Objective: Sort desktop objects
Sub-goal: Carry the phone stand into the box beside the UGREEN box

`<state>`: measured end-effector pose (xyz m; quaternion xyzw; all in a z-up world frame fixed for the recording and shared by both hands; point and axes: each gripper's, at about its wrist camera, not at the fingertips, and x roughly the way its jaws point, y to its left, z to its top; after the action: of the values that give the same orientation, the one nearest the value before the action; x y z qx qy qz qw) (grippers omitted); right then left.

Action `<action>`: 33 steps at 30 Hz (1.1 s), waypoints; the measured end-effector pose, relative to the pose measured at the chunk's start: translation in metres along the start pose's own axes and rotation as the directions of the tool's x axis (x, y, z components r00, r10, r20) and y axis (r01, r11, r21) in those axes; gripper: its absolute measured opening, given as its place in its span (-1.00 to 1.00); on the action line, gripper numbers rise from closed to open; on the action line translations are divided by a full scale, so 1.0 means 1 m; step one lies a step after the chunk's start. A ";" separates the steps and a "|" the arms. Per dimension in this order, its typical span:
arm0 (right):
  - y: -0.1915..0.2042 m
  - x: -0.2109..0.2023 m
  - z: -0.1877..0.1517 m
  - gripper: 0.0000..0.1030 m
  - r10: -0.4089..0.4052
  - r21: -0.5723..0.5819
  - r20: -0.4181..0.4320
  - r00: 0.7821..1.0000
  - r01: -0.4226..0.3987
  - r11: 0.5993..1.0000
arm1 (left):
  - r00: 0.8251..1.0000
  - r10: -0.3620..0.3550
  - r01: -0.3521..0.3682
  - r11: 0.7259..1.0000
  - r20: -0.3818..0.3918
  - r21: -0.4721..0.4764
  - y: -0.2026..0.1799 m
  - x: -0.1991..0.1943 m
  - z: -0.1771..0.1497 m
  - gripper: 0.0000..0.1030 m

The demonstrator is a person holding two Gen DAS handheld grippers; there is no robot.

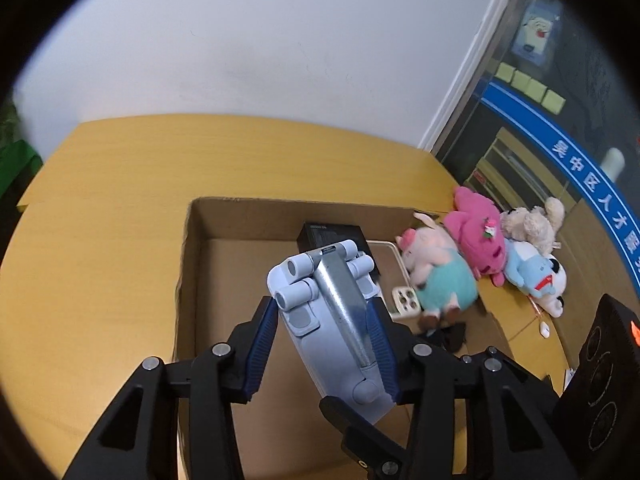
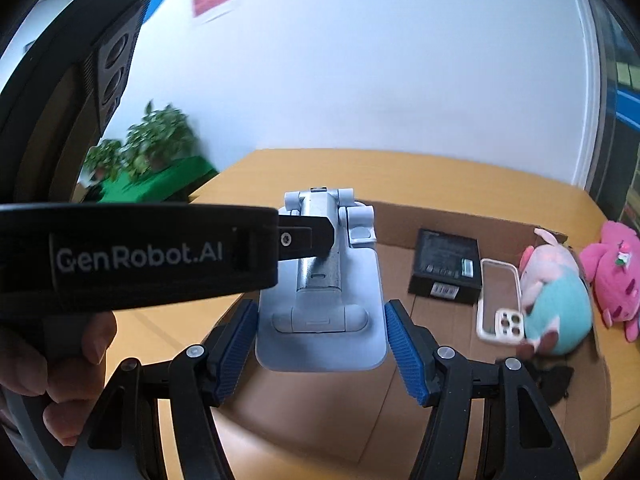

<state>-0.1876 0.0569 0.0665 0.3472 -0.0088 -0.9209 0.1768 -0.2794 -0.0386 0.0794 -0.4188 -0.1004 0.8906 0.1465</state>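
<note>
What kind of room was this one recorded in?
Probably an office: a yellow wooden desk against a plain white wall, a glass partition with sticky notes, and potted plants nearby.

White wall [image 1: 248, 40] rising behind yellow wooden desk [image 1: 100, 240], glass partition [image 1: 560, 120] standing right, potted plants [image 2: 156, 140] sitting left.

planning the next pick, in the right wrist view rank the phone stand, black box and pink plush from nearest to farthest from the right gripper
1. phone stand: between the right gripper fingers, over the cardboard box.
2. black box: farther in and to the right, on the cardboard box floor.
3. pink plush: far right, outside the cardboard box on the desk.
</note>
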 end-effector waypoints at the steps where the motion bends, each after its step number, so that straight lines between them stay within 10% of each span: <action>1: -0.005 0.011 0.007 0.21 0.001 0.015 -0.015 1.000 0.000 1.000 | 1.000 -0.002 0.002 1.000 -0.027 -0.003 0.006 0.017 0.011 -0.12; 17: -0.067 0.179 0.012 0.22 -0.011 0.200 -0.292 0.956 0.072 0.977 | 0.943 -0.030 0.002 0.996 -0.332 -0.085 0.065 0.184 0.038 -0.12; 29: -0.081 0.171 -0.010 0.25 0.058 0.187 -0.325 0.944 0.004 0.982 | 0.941 -0.031 -0.003 0.995 -0.337 -0.100 0.077 0.205 0.026 -0.15; 33: -0.065 0.164 -0.012 -0.35 0.128 0.090 -0.382 0.915 -0.101 0.991 | 0.953 -0.050 0.019 0.994 -0.299 -0.106 0.078 0.195 0.029 -0.17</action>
<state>-0.3152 0.0646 -0.0561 0.5269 -0.0254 -0.8215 0.2166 -0.4339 -0.0461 -0.0659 -0.5547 -0.1294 0.8073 0.1541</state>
